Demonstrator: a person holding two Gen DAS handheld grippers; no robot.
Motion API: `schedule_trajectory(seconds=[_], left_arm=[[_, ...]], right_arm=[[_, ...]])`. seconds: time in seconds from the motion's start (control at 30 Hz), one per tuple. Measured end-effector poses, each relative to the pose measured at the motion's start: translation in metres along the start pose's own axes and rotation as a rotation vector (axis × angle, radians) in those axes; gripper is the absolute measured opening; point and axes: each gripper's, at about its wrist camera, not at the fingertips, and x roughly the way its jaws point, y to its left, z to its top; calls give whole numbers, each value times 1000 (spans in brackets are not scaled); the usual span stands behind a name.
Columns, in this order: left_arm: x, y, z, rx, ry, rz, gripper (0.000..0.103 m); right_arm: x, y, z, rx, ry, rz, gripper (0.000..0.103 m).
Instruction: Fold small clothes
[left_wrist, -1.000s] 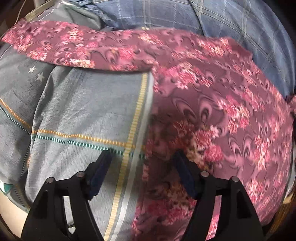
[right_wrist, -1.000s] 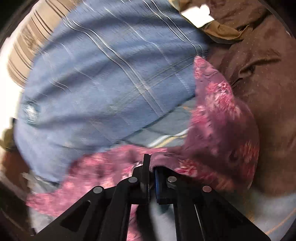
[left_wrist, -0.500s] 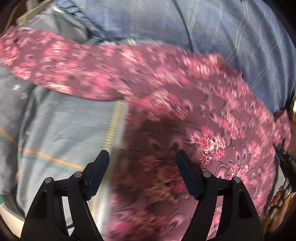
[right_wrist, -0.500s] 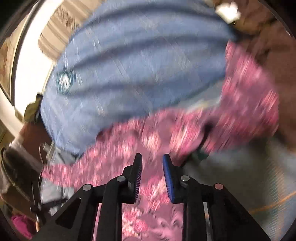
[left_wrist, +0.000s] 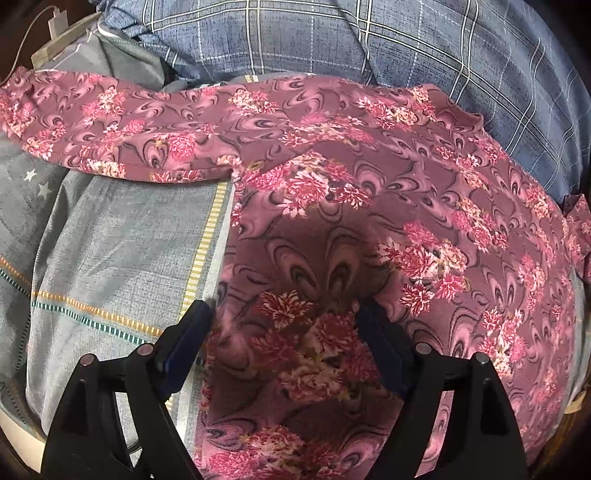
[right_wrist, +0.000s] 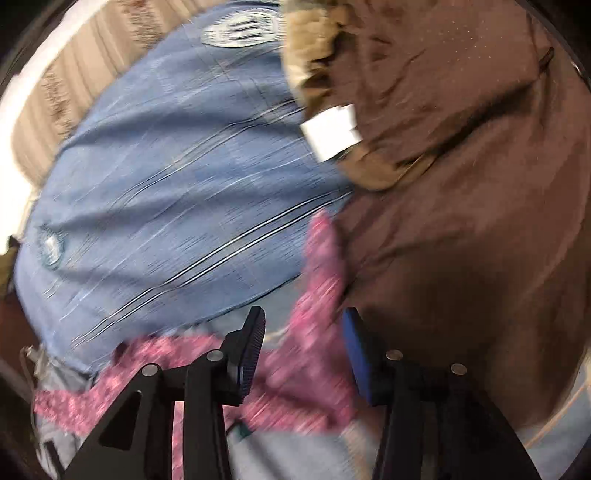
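Note:
A pink floral top (left_wrist: 369, 229) lies spread flat on the grey striped bed sheet (left_wrist: 122, 251), one sleeve stretched out to the far left. My left gripper (left_wrist: 284, 332) is open and empty, its jaws wide apart just above the lower part of the top. In the blurred right wrist view a sleeve and edge of the floral top (right_wrist: 317, 332) lie in front of my right gripper (right_wrist: 303, 350), which is open and holds nothing.
A blue plaid pillow (left_wrist: 369, 40) lies behind the top, also in the right wrist view (right_wrist: 177, 199). A brown blanket (right_wrist: 480, 184) with a white tag (right_wrist: 330, 133) fills the right side. A white charger and cable (left_wrist: 55, 22) lie at the far left.
My right gripper has let go of the floral top and opened wide, then swung away. The top now lies flat. My left gripper has stayed open and shifted right over the top.

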Motion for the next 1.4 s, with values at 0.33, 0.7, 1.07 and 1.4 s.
schedule_trajectory(seconds=[0.33, 0.7, 1.07, 1.4], left_arm=[[4, 3, 5, -17, 25, -8, 87], [3, 2, 4, -29, 22, 6, 88], [-3, -2, -4, -42, 86, -19, 88], [-5, -7, -10, -16, 72, -14, 88]], right_arm=[[-37, 14, 42, -85, -218, 21, 6], [-100, -114, 15, 143, -256, -103, 18], [-34, -71, 18, 52, -76, 75, 45], [-50, -54, 23, 37, -203, -25, 11]])
